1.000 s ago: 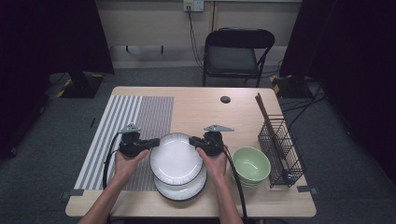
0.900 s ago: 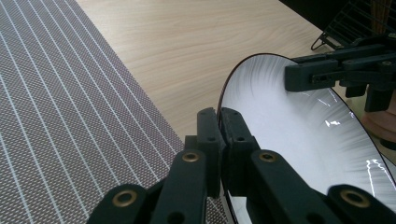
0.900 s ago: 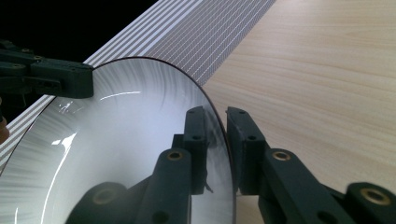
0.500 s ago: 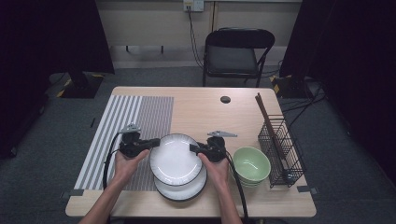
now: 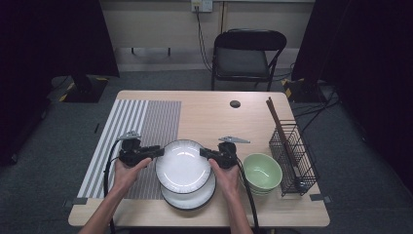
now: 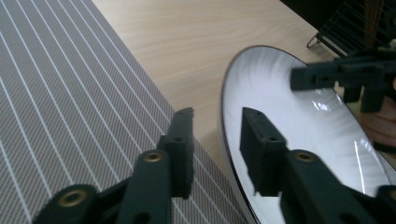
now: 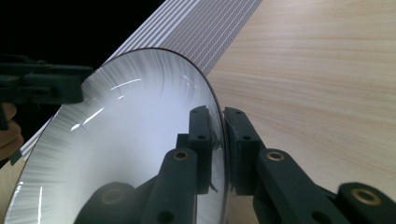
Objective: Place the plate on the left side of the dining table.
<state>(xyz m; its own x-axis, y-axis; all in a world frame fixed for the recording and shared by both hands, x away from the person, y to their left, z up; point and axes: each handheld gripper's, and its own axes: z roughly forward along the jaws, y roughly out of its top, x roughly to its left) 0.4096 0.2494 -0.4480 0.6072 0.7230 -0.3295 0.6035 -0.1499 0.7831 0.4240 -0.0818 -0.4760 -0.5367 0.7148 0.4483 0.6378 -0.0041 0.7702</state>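
Note:
A white plate with a dark rim (image 5: pixel 184 165) sits over a second plate (image 5: pixel 191 199), offset toward the far side. My right gripper (image 5: pixel 203 152) is at its right rim; its jaws have just been closing. In the right gripper view the right gripper (image 7: pixel 216 112) is clamped on the plate's edge (image 7: pixel 140 140). At the left rim, my left gripper (image 5: pixel 157 152) has just been opening. In the left gripper view the left gripper (image 6: pixel 217 116) stands astride the plate's rim (image 6: pixel 280 102), with gaps on both sides.
Stacked green bowls (image 5: pixel 262 171) stand right of the plates. Beyond them is a black wire rack (image 5: pixel 292 156) holding brown chopsticks (image 5: pixel 277 124). A striped grey mat (image 5: pixel 141 131) covers the table's left side. A small dark disc (image 5: pixel 235 104) lies far back, with a chair (image 5: pixel 243 56) behind the table.
The right gripper has shifted slightly nearer along the plate's right rim. Plates and left hand stay where they were.

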